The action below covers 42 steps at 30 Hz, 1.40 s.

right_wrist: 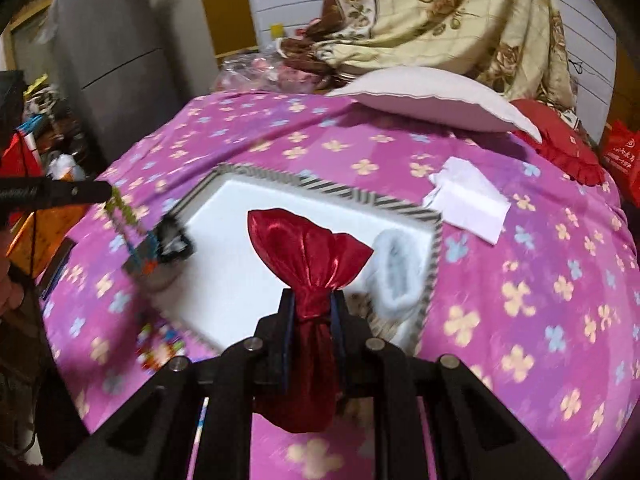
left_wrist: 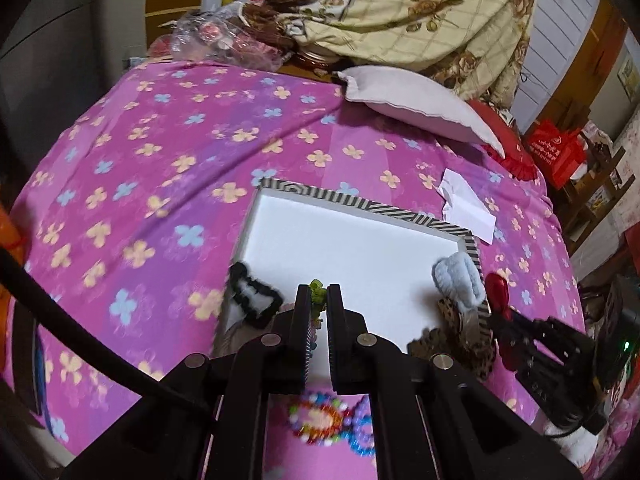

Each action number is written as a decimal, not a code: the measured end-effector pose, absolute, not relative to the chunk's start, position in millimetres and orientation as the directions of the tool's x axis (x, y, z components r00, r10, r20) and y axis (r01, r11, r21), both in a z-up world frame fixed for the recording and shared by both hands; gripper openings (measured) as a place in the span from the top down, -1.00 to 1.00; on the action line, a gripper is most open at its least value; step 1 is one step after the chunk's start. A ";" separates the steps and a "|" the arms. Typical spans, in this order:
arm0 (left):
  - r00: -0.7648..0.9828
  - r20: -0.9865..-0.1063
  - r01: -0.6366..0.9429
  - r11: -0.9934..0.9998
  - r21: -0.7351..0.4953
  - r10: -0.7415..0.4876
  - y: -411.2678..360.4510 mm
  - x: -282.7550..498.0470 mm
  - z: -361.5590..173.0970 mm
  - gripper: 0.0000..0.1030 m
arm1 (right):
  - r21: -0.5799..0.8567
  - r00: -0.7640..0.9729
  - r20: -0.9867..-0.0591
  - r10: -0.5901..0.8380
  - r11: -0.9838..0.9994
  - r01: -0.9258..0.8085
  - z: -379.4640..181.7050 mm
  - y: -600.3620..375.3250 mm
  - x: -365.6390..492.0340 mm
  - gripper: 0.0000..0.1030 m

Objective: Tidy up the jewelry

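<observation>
Your left tool (left_wrist: 319,300) is closed almost fully on a green beaded strand (left_wrist: 316,289), which pokes out above the fingertips; in the right wrist view the same strand (right_wrist: 122,210) hangs from that tool over the left edge of the tray, blurred. Your right tool (right_wrist: 313,304) is clamped on the neck of a red satin pouch (right_wrist: 308,248), with the gathered mouth fanned out ahead of the fingers and the filled body hanging behind them.

Both tools sit above the near side of a white tray with a black-and-white striped rim (left_wrist: 404,211), which lies on the bed's purple flowered sheet (left_wrist: 160,140). A black-and-white fuzzy hair tie (left_wrist: 256,298) rests on the tray's near left corner and a pale blue fuzzy one (left_wrist: 460,278) leans on its right rim. Colourful bead bracelets (left_wrist: 320,420) lie on the sheet just before the tray, under your left tool. A folded white paper (left_wrist: 466,206) lies beyond the tray's right corner, a grey pillow (left_wrist: 420,104) farther back.
</observation>
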<state>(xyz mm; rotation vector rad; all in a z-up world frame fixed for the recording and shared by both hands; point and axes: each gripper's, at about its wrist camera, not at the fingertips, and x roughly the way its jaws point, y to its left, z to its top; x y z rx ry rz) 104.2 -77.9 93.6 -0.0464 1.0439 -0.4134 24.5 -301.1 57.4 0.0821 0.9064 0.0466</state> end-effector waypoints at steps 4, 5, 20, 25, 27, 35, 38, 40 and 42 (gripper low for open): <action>0.419 -0.842 0.311 0.925 -0.219 -0.341 -98.1 125.8 80.6 0.64 | 0.089 0.598 -0.799 0.067 0.996 0.008 50.4 -308.1 55.0 0.66; 0.414 -0.846 0.312 0.925 -0.216 -0.337 -102.3 131.2 76.4 0.64 | 0.088 0.591 -0.804 0.063 0.996 0.013 48.0 -310.2 62.5 0.66; 0.372 -0.915 0.205 0.975 -0.081 -0.154 -83.4 174.2 -2.4 0.64 | 0.019 0.469 -0.883 0.000 0.999 0.036 -23.7 -324.1 139.2 0.66; 0.400 -0.907 0.192 0.980 -0.056 -0.130 -81.1 169.2 -6.0 0.64 | 0.065 0.466 -0.884 0.043 0.997 0.031 -29.8 -322.7 137.5 0.39; 0.408 -0.905 0.195 0.980 -0.043 -0.121 -80.8 166.4 -5.1 0.52 | 0.090 0.484 -0.873 0.062 0.995 0.035 -22.4 -322.0 133.2 0.21; 0.464 -0.877 0.197 0.980 -0.039 -0.128 -77.7 145.6 15.5 0.23 | 0.166 0.568 -0.816 0.109 0.985 0.050 13.9 -323.0 99.0 -0.21; 0.487 -0.864 0.190 0.981 -0.036 -0.126 -73.8 134.5 26.4 0.23 | 0.199 0.603 -0.788 0.127 0.978 0.054 29.9 -321.7 79.2 -0.27; 0.501 -0.856 0.192 0.981 -0.035 -0.128 -71.1 125.3 33.5 0.23 | 0.219 0.632 -0.763 0.138 0.974 0.051 40.3 -318.6 62.0 -0.30; 0.525 -0.842 0.192 0.981 -0.021 -0.121 -68.8 114.8 40.5 0.23 | 0.221 0.651 -0.746 0.136 0.974 0.049 47.9 -312.5 43.2 -0.35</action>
